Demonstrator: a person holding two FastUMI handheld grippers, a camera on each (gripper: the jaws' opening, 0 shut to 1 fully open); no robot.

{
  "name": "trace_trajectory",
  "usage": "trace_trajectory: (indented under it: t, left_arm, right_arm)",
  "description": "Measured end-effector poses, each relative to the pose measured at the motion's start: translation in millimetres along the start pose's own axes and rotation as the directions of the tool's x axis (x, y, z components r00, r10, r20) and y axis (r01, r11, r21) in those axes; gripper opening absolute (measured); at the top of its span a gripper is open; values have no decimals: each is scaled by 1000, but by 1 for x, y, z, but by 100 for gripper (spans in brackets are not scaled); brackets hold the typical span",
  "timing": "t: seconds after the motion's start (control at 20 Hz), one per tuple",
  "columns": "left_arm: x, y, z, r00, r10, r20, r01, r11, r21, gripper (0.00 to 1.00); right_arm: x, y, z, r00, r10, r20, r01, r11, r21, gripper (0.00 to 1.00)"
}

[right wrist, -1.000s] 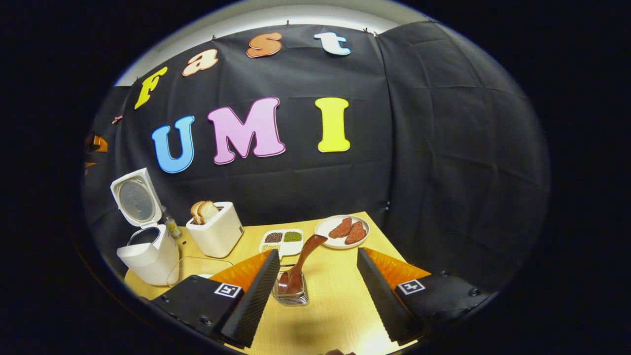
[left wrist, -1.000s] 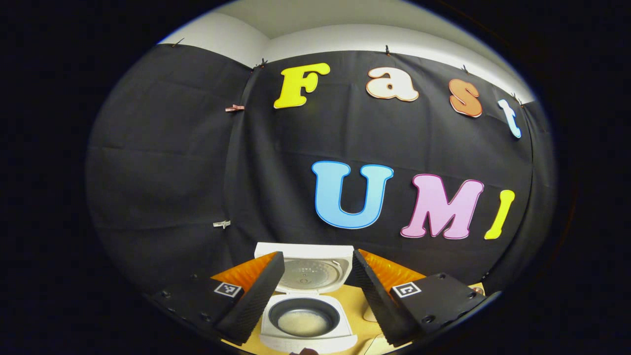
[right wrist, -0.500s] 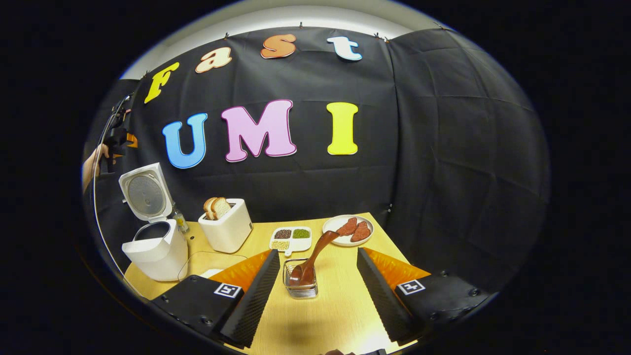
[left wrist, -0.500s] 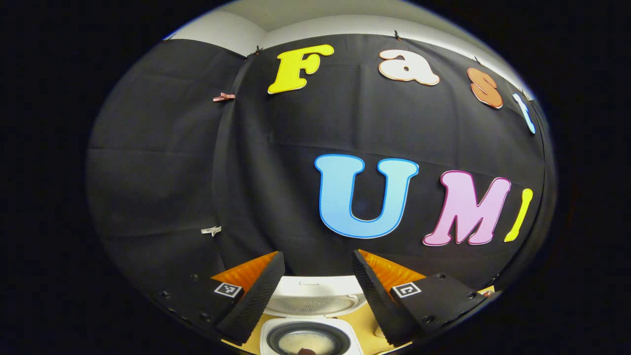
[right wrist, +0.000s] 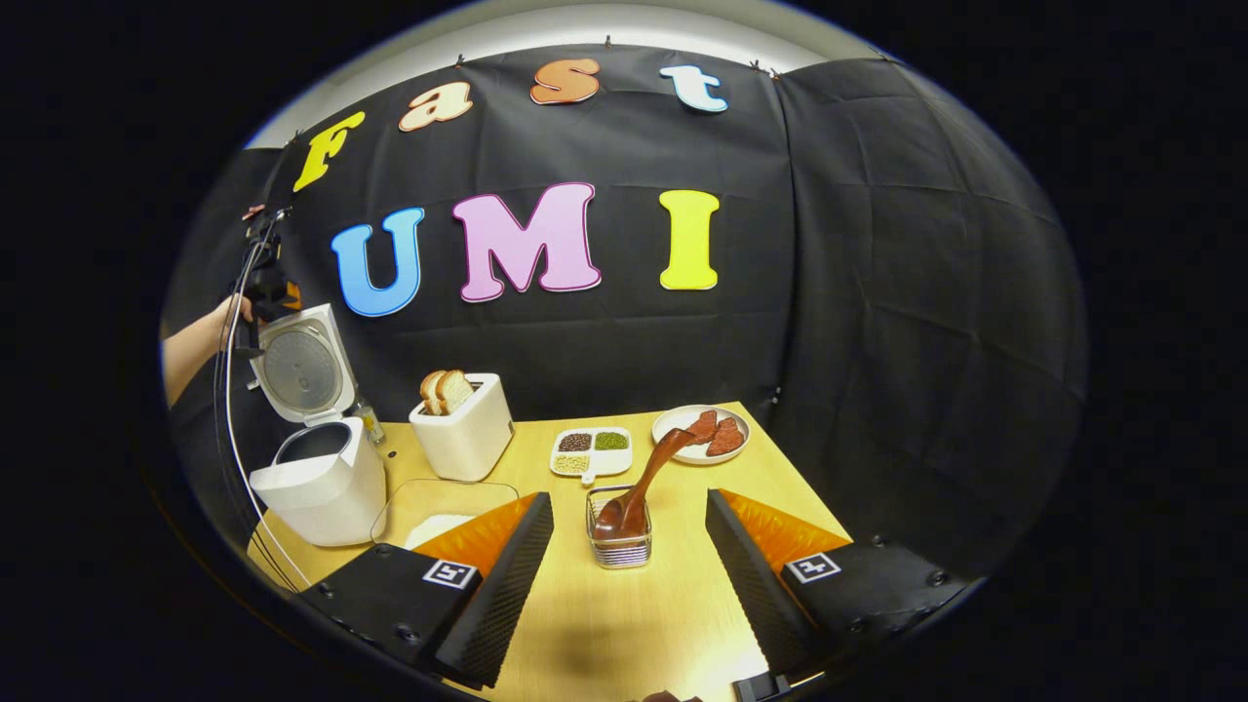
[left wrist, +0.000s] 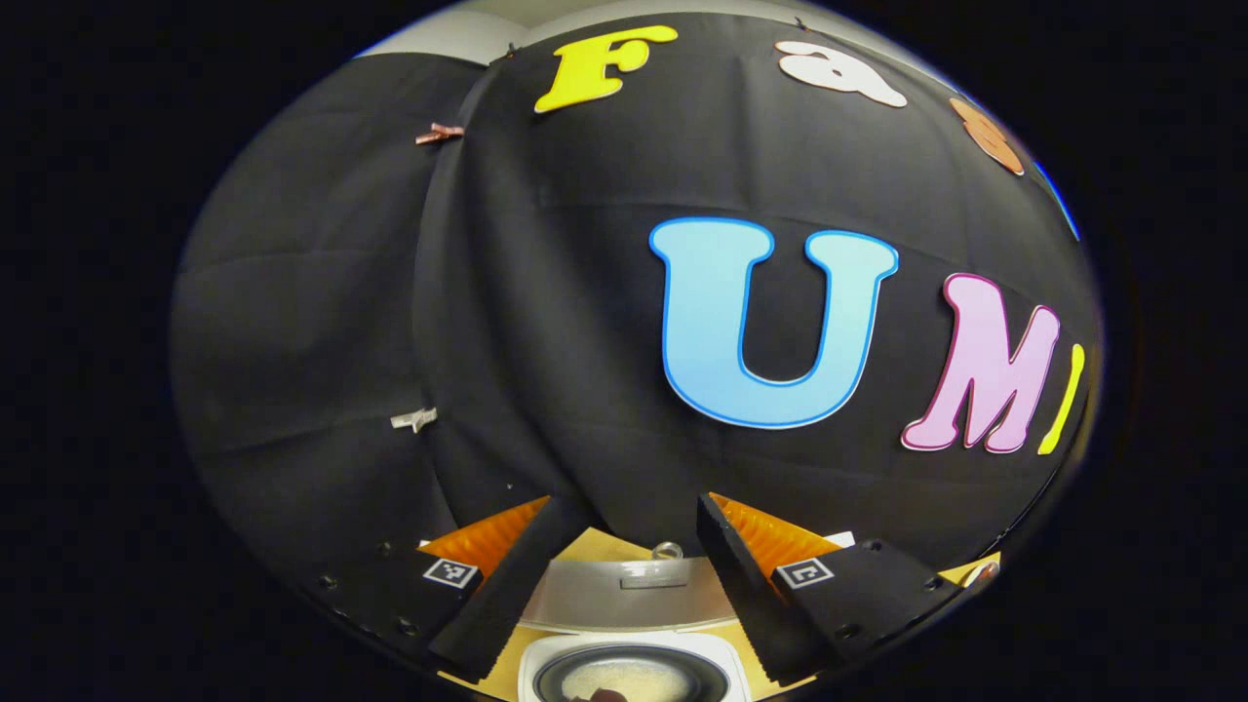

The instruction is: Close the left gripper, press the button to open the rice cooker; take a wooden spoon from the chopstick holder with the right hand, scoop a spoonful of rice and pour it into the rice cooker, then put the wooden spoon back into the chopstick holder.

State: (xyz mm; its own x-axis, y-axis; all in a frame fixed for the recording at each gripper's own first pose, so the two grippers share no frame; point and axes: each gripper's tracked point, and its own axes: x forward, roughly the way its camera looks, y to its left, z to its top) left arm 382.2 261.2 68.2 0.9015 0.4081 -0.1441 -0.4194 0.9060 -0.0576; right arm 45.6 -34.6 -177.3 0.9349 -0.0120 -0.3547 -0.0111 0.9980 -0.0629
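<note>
- In the right gripper view, far left, a person's hand [right wrist: 226,314] holds the left gripper [right wrist: 265,283] up by the top edge of the raised lid [right wrist: 300,367]; at that range its finger spread cannot be told there.
- Below that lid stands the white rice cooker [right wrist: 322,483], open, at the left edge of the wooden table [right wrist: 663,595].
- Just right of the cooker's base lies a clear container [right wrist: 439,507] with white rice in it, partly hidden behind the right gripper's left finger.
- Behind that container stands a white toaster [right wrist: 468,434] with bread slices sticking out of its top.
- Right of the toaster lies a small divided dish [right wrist: 590,454] holding dark, green and pale grains.
- In front of the dish stands the chopstick holder [right wrist: 619,541], a clear square cup; the wooden spoon [right wrist: 648,478] leans in it, bowl end down, handle tilted up to the right.
- Behind the spoon's handle sits a plate [right wrist: 702,434] with reddish-brown pieces.
- The right gripper [right wrist: 629,561] has its fingers spread wide, holding nothing; the holder stands between the fingertips, touching neither.
- In the left gripper view, the left gripper [left wrist: 624,556] is likewise spread wide and empty, hanging above the open rice cooker [left wrist: 634,668]; the inner pot with rice lies between and below its fingers, the lid's inner face [left wrist: 629,595] just behind.
</note>
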Motion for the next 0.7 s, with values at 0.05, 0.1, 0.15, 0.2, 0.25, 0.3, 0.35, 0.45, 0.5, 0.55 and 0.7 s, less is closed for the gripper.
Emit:
trace_trajectory:
  t: [0.05, 0.1, 0.15, 0.2, 0.25, 0.3, 0.35, 0.45, 0.5, 0.55, 0.7]
  left_arm:
    - [-2, -2, 2, 1000, 4, 7, -5, 999, 35, 98]
    - [-3, -1, -2, 1000, 19, -15, -18, 998, 57, 98]
    - [-7, 0, -2, 1000, 22, -19, -20, 998, 56, 98]
    - [-13, 0, -8, 999, 26, -41, -24, 999, 41, 99]
    - [-22, -3, -11, 998, 23, -50, -21, 999, 37, 99]
    - [-31, -5, -18, 998, 20, -66, -17, 999, 45, 99]
    - [-39, -3, -24, 996, 19, -82, -15, 999, 45, 100]
    - [-60, -5, -40, 992, 18, -127, -13, 999, 39, 100]
    - [-70, -6, -49, 989, 18, -146, -12, 999, 41, 100]
    - [-82, -7, -61, 988, 15, -157, -8, 999, 48, 99]
    - [-113, -10, -102, 979, 4, -202, 4, 999, 38, 98]
  right_arm:
    - [0, 2, -1, 1000, 7, 2, -7, 1000, -2, 99]
    - [1, 5, -3, 1000, 16, -2, -16, 1000, -7, 98]
    - [2, 8, -6, 1000, 27, -9, -27, 1000, -8, 99]
    - [3, 12, -6, 999, 41, -13, -41, 999, -5, 99]
    - [6, 15, -5, 998, 54, -13, -54, 999, 1, 99]
    - [7, 18, -5, 998, 70, -12, -70, 998, 8, 98]
    - [8, 23, -5, 996, 90, -9, -90, 996, 16, 99]
    - [8, 27, -5, 994, 113, -8, -113, 993, 21, 98]
    - [9, 28, -6, 992, 122, -9, -122, 992, 21, 98]
    - [8, 30, -7, 991, 132, -11, -131, 991, 21, 98]
    - [3, 31, -16, 989, 148, -22, -148, 989, 24, 98]
